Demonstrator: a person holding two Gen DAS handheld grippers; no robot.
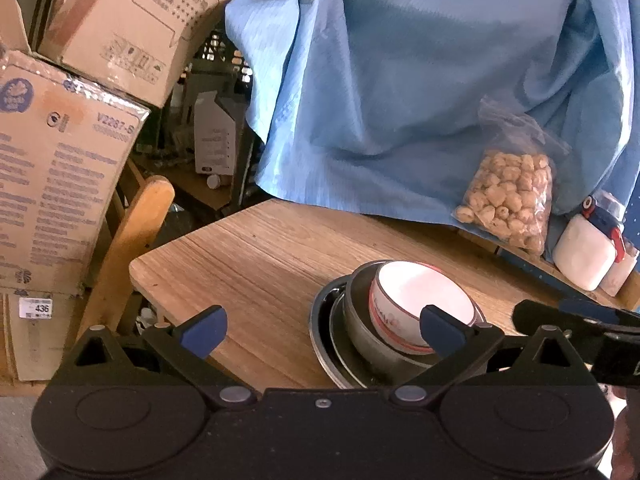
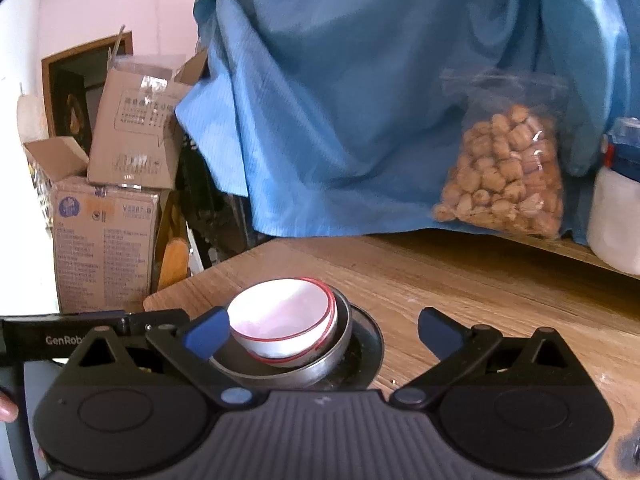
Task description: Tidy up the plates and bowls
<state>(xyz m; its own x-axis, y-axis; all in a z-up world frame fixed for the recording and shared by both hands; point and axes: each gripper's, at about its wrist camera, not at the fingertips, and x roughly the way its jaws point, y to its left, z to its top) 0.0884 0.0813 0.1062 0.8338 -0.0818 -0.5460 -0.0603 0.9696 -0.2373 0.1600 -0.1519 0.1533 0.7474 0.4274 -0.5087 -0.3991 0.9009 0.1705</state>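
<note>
A white bowl with a red rim (image 1: 420,300) sits nested in a metal bowl (image 1: 360,330), which stands on a dark metal plate (image 1: 322,320) on the wooden table (image 1: 260,260). My left gripper (image 1: 322,334) is open and empty, its right fingertip just in front of the white bowl. In the right wrist view the same white bowl (image 2: 284,314), metal bowl (image 2: 340,344) and plate (image 2: 368,340) lie just beyond my open, empty right gripper (image 2: 322,336), close to its left fingertip.
A blue cloth (image 1: 400,100) hangs behind the table. A clear bag of nuts (image 1: 508,196) and white jars (image 1: 584,252) stand at the back right. Cardboard boxes (image 1: 60,180) and a wooden chair (image 1: 132,232) are left of the table edge.
</note>
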